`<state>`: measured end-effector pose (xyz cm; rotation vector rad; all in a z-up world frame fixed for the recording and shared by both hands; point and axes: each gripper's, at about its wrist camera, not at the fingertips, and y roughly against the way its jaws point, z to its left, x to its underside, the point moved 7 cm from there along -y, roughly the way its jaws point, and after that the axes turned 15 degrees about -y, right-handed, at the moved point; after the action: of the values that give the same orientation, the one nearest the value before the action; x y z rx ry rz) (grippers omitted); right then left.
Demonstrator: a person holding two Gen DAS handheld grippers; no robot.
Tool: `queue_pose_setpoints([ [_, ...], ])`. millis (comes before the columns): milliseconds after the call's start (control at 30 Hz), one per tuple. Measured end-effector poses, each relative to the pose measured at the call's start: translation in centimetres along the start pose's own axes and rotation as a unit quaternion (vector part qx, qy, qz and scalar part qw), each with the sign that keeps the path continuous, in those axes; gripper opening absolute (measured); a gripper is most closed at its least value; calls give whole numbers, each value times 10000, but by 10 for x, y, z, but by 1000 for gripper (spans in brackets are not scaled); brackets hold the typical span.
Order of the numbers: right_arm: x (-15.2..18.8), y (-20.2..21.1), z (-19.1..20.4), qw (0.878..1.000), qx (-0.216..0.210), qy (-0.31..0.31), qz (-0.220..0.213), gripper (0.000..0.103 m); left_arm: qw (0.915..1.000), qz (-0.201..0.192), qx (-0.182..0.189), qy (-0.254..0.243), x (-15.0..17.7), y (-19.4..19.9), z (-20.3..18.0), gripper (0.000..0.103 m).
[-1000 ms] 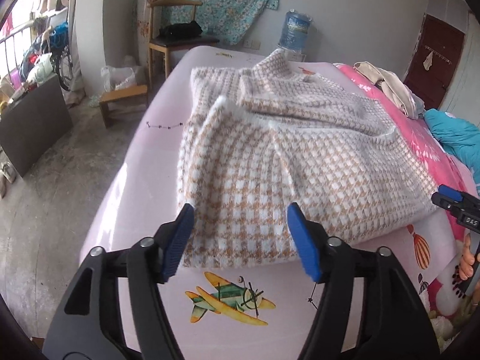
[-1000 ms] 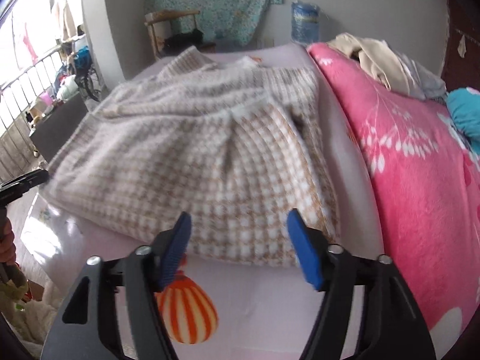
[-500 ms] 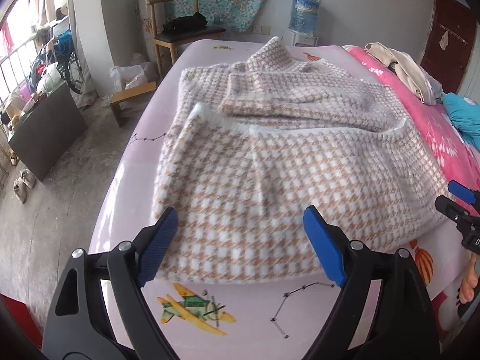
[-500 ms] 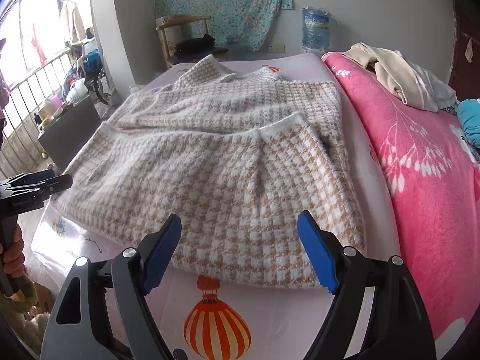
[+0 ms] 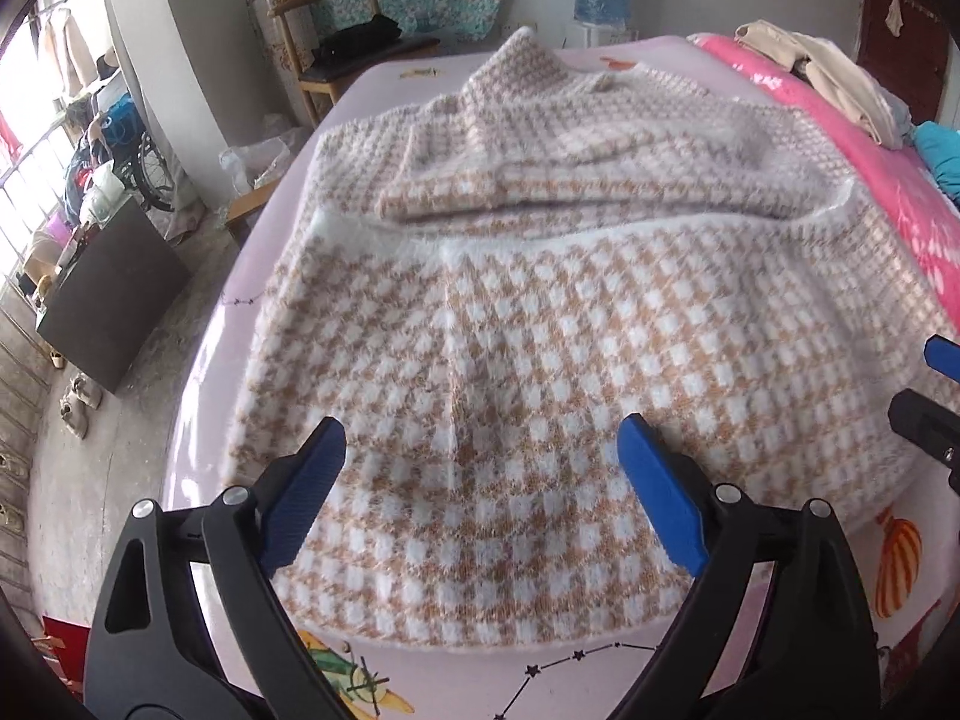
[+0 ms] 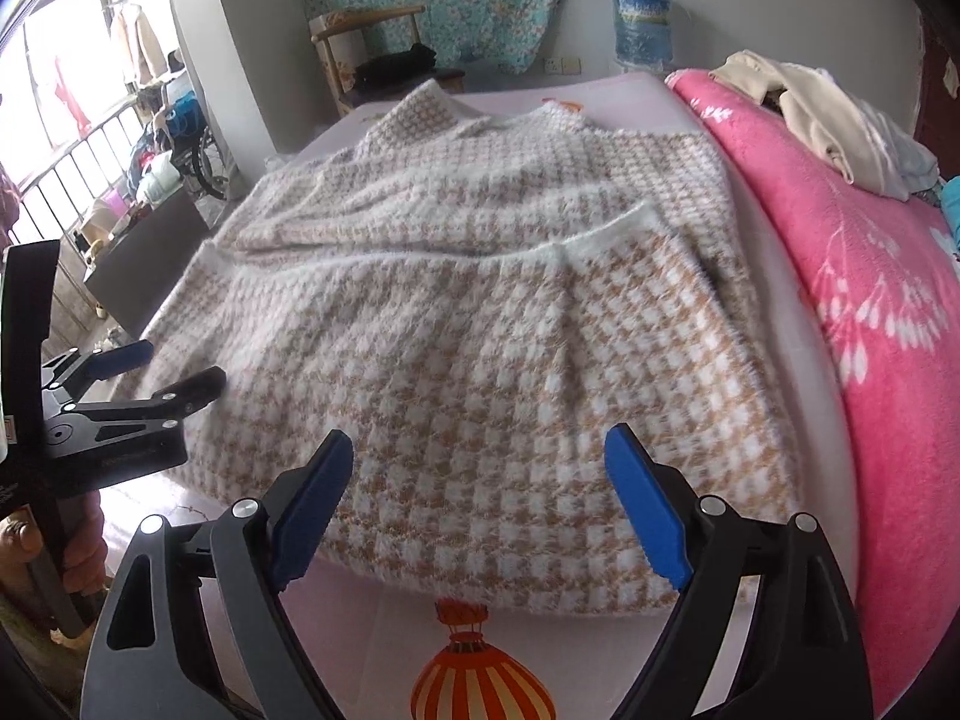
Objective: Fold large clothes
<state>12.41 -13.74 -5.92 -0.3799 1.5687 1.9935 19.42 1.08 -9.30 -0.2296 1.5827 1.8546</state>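
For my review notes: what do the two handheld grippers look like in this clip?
Both match. The left gripper and the right gripper each have two black plastic arms with cut-out slots and silver rivets, ending in blue ribbed pads. From the right wrist view, the left gripper shows a black clamp-like body on a black handle with a hand around it. No cables or sleeves are visible.

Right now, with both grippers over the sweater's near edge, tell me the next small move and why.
Probably lower both grippers onto the near folded edge and close. The sweater lies half folded on the bed, hem already brought up over the sleeves. The left gripper and right gripper have just been opening; their pads grip nothing, cloth only beneath them, so the next fold needs a fresh grip.
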Motion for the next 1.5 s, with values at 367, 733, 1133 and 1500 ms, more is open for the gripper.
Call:
queue_pose_setpoints([
  [367, 10, -18, -3, 9996, 186, 37, 200, 88, 9998, 30, -83, 160, 5, -4, -1, 95],
  [733, -11, -6, 3, 9998, -70, -59, 186, 89, 9994, 156, -14, 309, 6, -7, 5, 95],
  [1133, -17, -31, 14, 9992, 69, -29, 392, 89, 9991, 207, 32, 356, 5, -7, 5, 95],
  [1500, -12, -41, 10, 9969, 159, -151, 752, 97, 9987, 238, 147, 420, 7, -9, 6, 95],
])
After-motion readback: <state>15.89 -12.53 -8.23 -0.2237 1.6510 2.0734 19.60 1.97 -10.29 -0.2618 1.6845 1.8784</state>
